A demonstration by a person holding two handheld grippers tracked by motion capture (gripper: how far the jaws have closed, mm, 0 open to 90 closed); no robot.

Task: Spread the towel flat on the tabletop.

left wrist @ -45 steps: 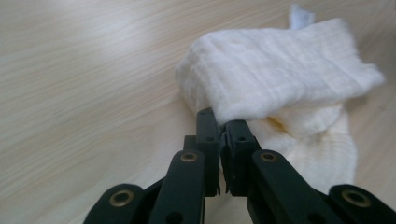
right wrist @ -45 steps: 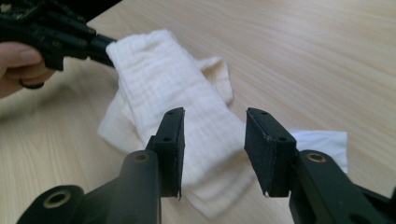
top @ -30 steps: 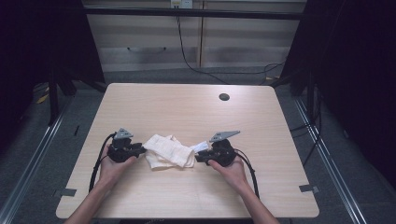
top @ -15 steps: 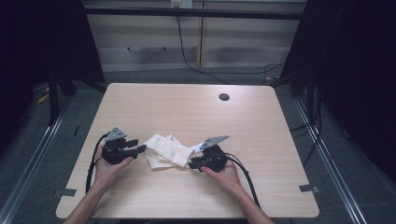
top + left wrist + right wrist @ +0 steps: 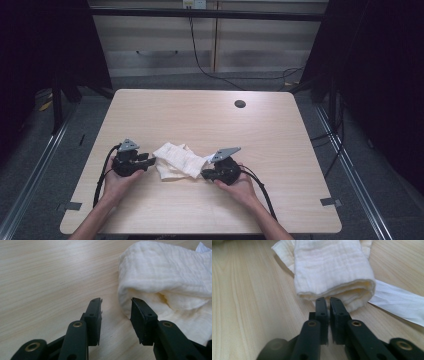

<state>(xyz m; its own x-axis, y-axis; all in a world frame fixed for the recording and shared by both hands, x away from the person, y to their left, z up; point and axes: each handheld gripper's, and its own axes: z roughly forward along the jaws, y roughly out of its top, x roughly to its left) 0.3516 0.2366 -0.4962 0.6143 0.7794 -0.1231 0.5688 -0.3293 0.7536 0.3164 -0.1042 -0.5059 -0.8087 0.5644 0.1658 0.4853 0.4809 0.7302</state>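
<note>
One cream, ribbed cloth (image 5: 177, 161) lies loosely folded, edges rumpled.

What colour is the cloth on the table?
Cream-white cloth, clearest in the right gripper view.

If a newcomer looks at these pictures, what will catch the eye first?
First, the crumpled white cloth near the middle of the pale wooden table. Then the two black grippers flanking it: the left gripper with jaws apart at the cloth's edge, the right gripper with jaws closed at a fold of the cloth's other end. A small dark hole marks the table's far side.
</note>
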